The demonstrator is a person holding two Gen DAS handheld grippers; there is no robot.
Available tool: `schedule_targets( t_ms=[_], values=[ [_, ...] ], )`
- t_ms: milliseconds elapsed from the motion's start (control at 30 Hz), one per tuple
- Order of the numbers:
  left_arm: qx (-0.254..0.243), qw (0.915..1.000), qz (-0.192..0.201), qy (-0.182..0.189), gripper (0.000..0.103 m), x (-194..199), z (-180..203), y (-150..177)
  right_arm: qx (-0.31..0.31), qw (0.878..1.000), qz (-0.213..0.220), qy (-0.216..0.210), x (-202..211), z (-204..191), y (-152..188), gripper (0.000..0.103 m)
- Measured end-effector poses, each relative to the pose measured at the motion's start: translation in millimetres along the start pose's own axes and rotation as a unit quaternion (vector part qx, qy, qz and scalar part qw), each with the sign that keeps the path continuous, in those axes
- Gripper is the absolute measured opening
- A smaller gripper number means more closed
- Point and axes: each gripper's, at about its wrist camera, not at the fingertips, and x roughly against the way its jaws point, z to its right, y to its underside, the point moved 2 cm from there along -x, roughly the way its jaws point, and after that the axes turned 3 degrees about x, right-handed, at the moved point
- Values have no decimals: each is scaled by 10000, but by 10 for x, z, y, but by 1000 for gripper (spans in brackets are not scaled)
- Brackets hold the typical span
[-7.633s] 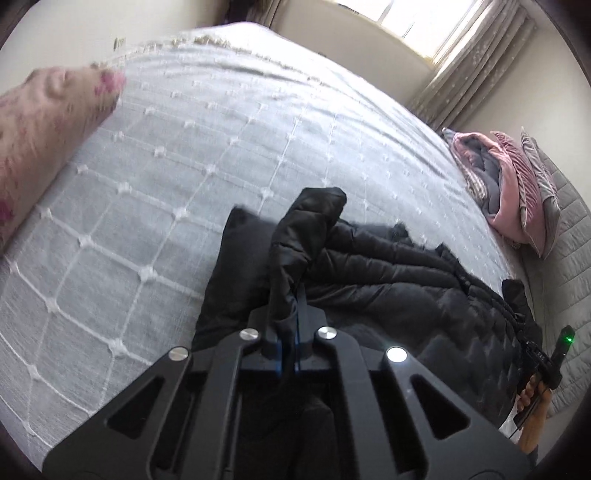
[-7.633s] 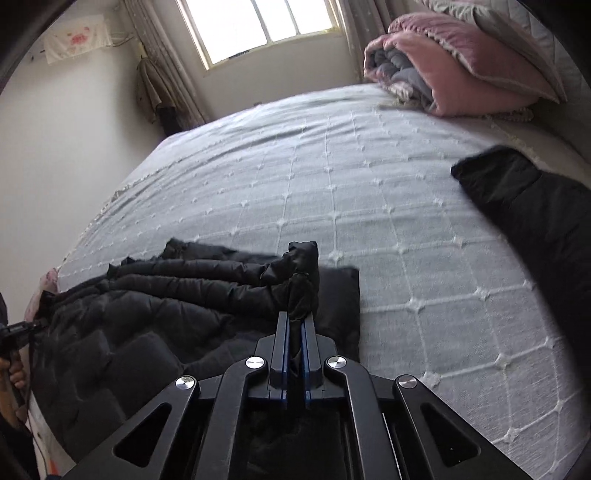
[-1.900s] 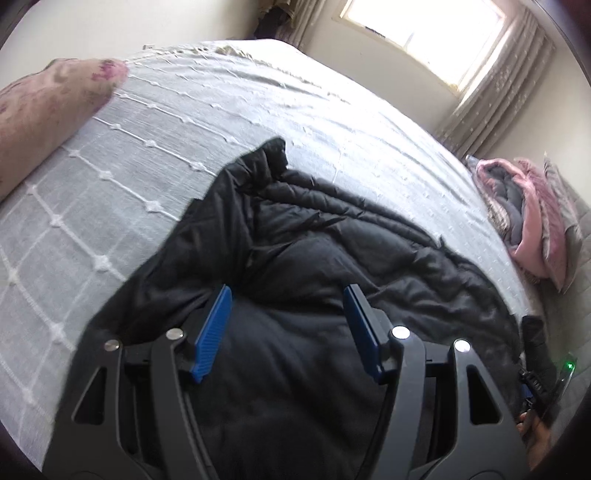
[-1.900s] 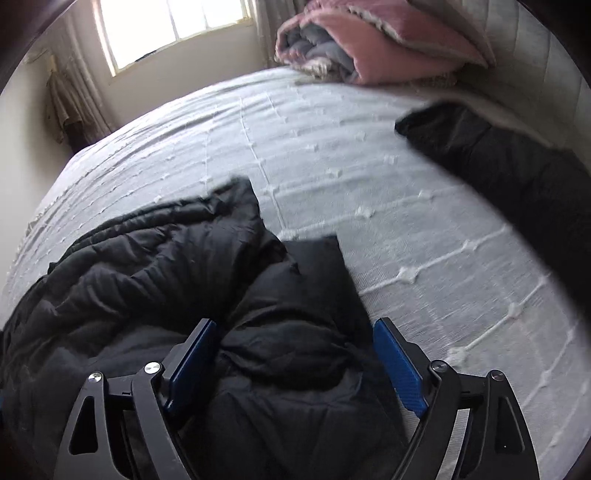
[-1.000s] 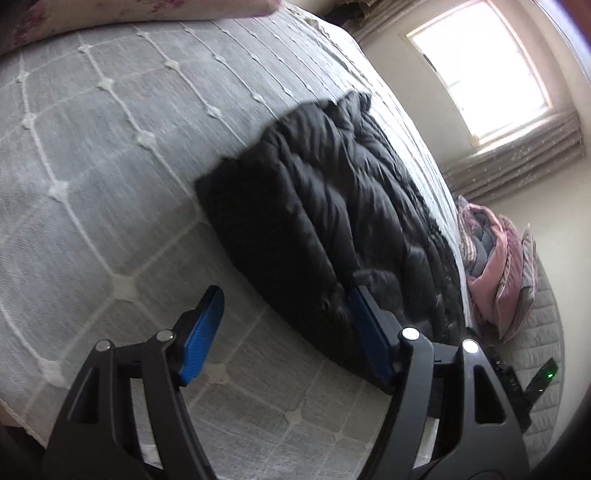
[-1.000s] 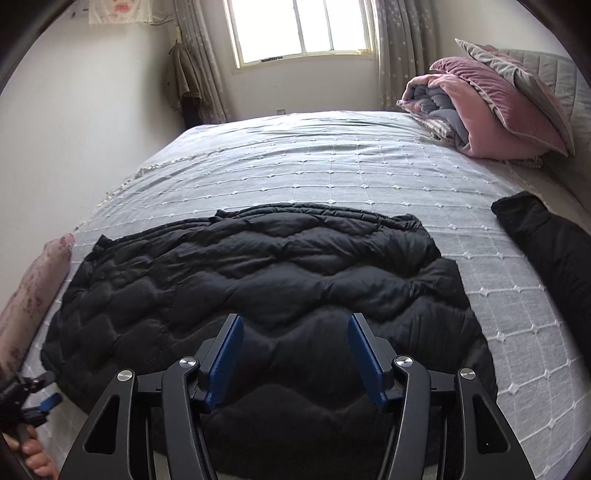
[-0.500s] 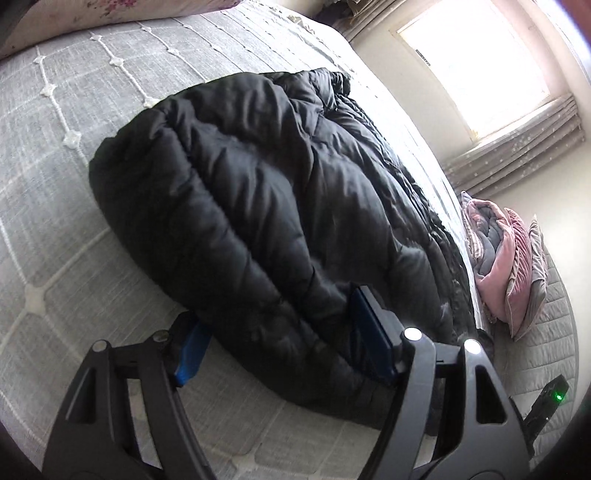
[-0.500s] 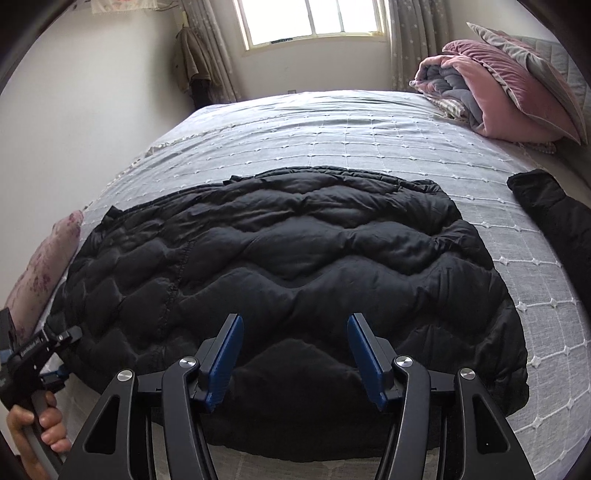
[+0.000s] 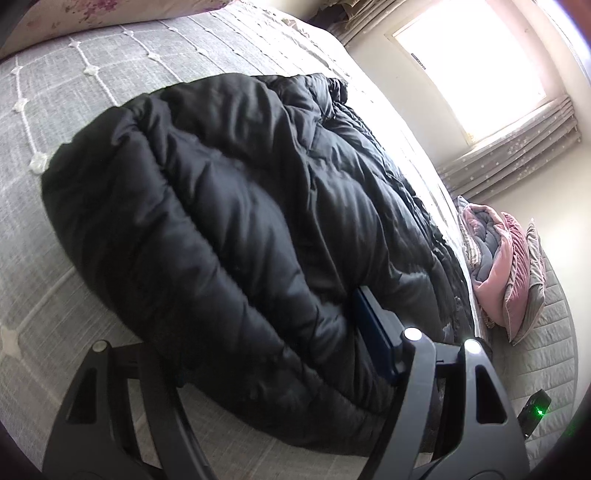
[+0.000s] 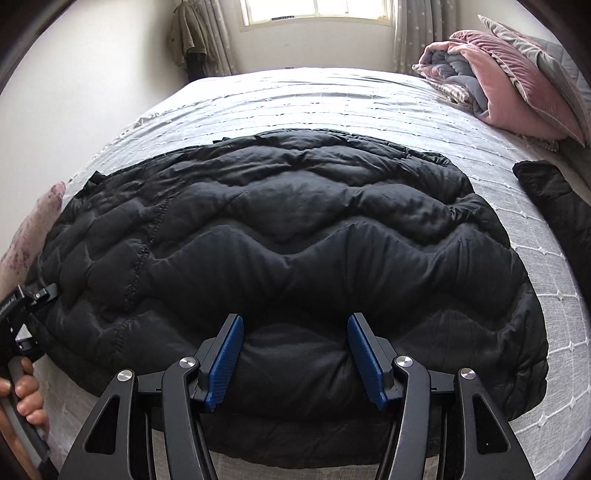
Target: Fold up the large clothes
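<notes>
A black quilted puffer jacket [image 10: 280, 236] lies folded and spread across the near half of the grey bed. My right gripper [image 10: 293, 332] is open, its blue pads [image 10: 225, 354] just above the jacket's near edge. In the left wrist view the jacket [image 9: 229, 221] fills the middle. My left gripper [image 9: 273, 317] is open wide and straddles the jacket's near left end; one blue pad [image 9: 373, 332] presses against the padding and the other is hidden behind it. The left gripper also shows at the jacket's left end in the right wrist view [image 10: 33, 295].
The grey bedspread [image 10: 332, 96] stretches toward the window. Pink and grey folded bedding with pillows [image 10: 509, 85] sits at the back right. Another black garment [image 10: 557, 206] lies at the right edge. A floral pillow [image 9: 103, 11] lies at the left.
Both grippers let go of the jacket's parts and opened. The jacket now lies spread out. Both grippers have moved in close over its near edge and left end.
</notes>
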Motion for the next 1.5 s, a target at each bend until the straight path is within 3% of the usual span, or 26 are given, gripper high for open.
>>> schedule_targets(
  t_ms=[467, 567, 633, 667, 767, 933, 1033, 1233, 1300, 1367, 1400, 1500],
  values=[
    [94, 9999, 12, 124, 77, -44, 7, -89, 64, 9999, -50, 105, -45, -69, 58, 59],
    [89, 9998, 51, 160, 65, -16, -8, -98, 78, 9999, -63, 112, -48, -82, 81, 59],
    [-29, 9997, 120, 210, 46, 60, 34, -107, 86, 9999, -68, 130, -49, -95, 83, 59],
    [-69, 9995, 173, 246, 43, 101, 53, -118, 88, 9998, -68, 142, -49, -101, 86, 59],
    [-70, 9986, 324, 409, 42, 188, 85, -153, 125, 9997, -62, 218, -52, -126, 96, 59],
    [314, 9972, 150, 662, 41, 95, -21, -269, 197, 9994, -23, 297, -51, -180, 113, 59],
    [544, 9937, 248, 949, 30, 179, -28, -291, 217, 9992, -11, 327, -58, -207, 127, 59],
    [-189, 9914, 782, 1029, 24, 599, 294, -164, 163, 9992, -1, 372, -2, -229, 121, 59],
    [-309, 9900, 845, 1083, 24, 667, 333, -157, 239, 9994, 144, 223, 96, -313, 100, 50],
    [-413, 9891, 869, 1112, 24, 706, 353, -157, 395, 9988, 255, -121, 186, -472, 88, 17],
    [-441, 9890, 871, 1112, 24, 703, 364, -167, 488, 9979, 273, -322, 220, -573, 92, 10],
    [-469, 9879, 875, 1193, 24, 698, 393, -219, 826, 9949, 246, -531, 241, -843, 119, 8]
  ],
)
